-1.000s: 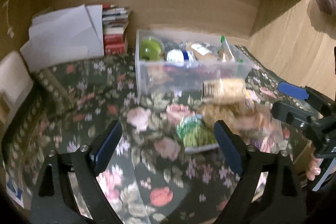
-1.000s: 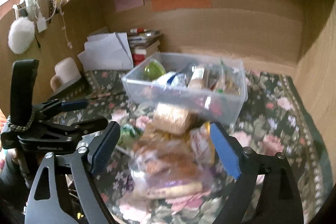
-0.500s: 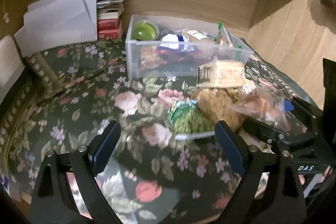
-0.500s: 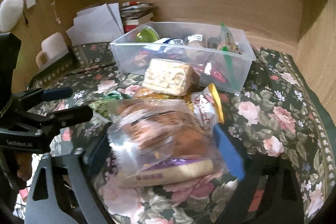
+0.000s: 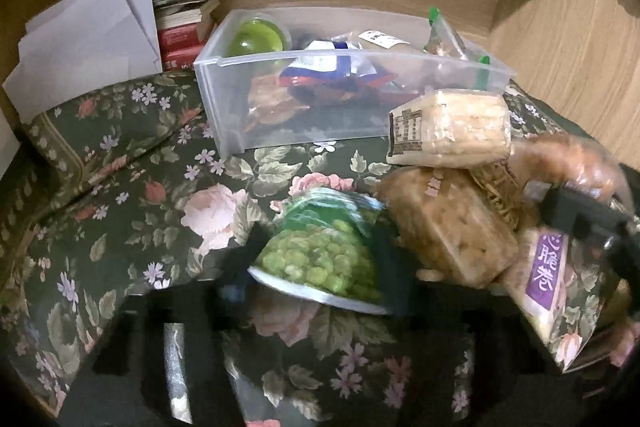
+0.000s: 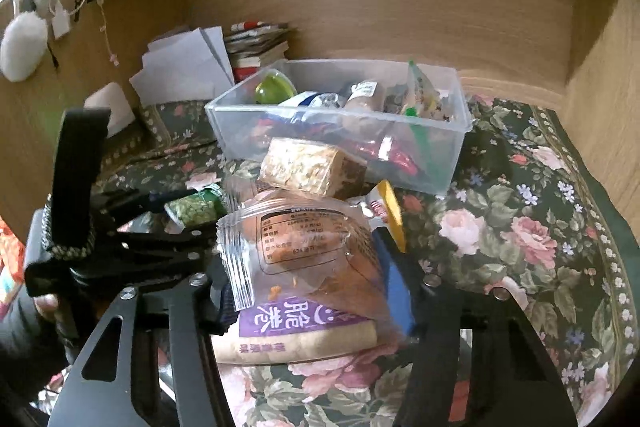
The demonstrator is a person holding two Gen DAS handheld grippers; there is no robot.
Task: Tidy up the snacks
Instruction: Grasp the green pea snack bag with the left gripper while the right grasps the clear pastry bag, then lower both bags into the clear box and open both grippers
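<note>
Both grippers down among the snack pile, in front of the clear bin.

The right gripper (image 6: pixel 316 291) has its jaws closed on the purple-labelled snack bag (image 6: pixel 308 279). The left gripper (image 5: pixel 320 267) brackets the green pea packet (image 5: pixel 324 259); through the blur I cannot tell whether it is pinching. The clear bin (image 6: pixel 452 151), part filled, sits just behind on the floral cloth (image 6: pixel 520 227).

Dim warm light, fisheye-warped edges, perhaps motion-blurred.
</note>
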